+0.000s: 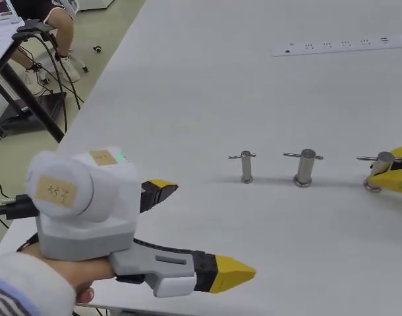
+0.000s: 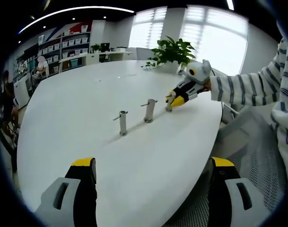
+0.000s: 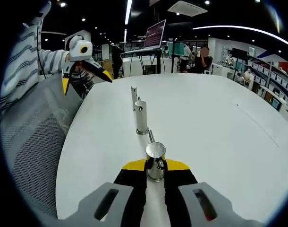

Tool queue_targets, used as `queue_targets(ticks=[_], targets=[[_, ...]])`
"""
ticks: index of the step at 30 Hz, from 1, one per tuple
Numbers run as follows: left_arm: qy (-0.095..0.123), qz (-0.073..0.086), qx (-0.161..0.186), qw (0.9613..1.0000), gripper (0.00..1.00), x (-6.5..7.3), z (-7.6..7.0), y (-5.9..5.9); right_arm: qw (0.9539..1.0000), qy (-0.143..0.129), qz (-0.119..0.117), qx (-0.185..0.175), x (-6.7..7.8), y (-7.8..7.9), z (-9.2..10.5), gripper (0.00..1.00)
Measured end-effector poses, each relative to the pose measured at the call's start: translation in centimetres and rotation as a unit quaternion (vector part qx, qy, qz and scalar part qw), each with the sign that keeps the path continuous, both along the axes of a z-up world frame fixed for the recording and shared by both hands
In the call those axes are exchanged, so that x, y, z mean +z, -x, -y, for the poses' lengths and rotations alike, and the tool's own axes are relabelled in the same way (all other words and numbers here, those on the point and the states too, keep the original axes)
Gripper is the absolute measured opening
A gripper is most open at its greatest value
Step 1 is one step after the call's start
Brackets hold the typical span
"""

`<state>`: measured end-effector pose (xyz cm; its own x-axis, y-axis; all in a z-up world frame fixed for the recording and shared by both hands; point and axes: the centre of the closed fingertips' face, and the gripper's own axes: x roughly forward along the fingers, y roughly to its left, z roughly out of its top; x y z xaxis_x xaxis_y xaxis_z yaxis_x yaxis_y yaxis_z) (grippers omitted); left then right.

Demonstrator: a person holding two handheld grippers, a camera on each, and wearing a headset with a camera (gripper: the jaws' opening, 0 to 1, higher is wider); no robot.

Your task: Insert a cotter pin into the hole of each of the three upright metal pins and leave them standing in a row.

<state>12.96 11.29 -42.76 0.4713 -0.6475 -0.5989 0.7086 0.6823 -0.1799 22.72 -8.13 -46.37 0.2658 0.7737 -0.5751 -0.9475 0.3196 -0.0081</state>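
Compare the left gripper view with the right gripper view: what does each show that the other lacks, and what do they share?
Left gripper view: a potted plant before bright windows. Right gripper view: a raised laptop and the flat round top of the end metal pin. Shared: the row of three upright metal pins on the white table, the left tongs open, the right tongs shut on the end metal pin.
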Motion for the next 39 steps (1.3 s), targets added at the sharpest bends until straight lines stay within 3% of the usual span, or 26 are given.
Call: queue_targets(ticks=[12,15,18,20,21,24,33,39], targets=[[-0.001,-0.003,-0.002,1.0000,0.99,0.0,0.2,-0.3,0.9997,0.002,0.009,0.024,0.0,-0.2,-0.3,0.09],[-0.001,-0.002,-0.002,1.0000,0.99,0.1,0.3,-0.4,1.0000,-0.001,-0.002,0.010,0.0,-0.3,-0.2,0.09],[0.001,-0.001,-0.002,1.0000,0.99,0.1,0.3,-0.5,1.0000,-0.003,-0.002,-0.006,0.1,-0.6,-0.1,0.16],[0.001,0.000,-0.001,1.0000,0.99,0.1,0.4,-0.6,0.9995,-0.014,-0.012,-0.026,0.5,-0.6,0.0,0.27],[0.001,-0.001,0.000,1.0000,0.99,0.1,0.4,-0.7,0.9995,-0.018,-0.006,-0.026,0.8,-0.6,0.0,0.31],[0.002,0.000,0.002,1.0000,0.99,0.1,0.4,-0.8,0.9985,-0.029,-0.007,-0.045,1.9,-0.4,0.0,0.35],[0.021,0.007,0.020,0.9995,0.99,0.6,0.6,-1.8,0.9907,-0.080,0.012,-0.110,5.6,0.7,0.4,0.50],[0.036,0.011,0.031,0.9988,0.99,0.8,0.7,-2.2,0.9796,-0.111,0.001,-0.168,6.6,1.9,1.3,0.60]])
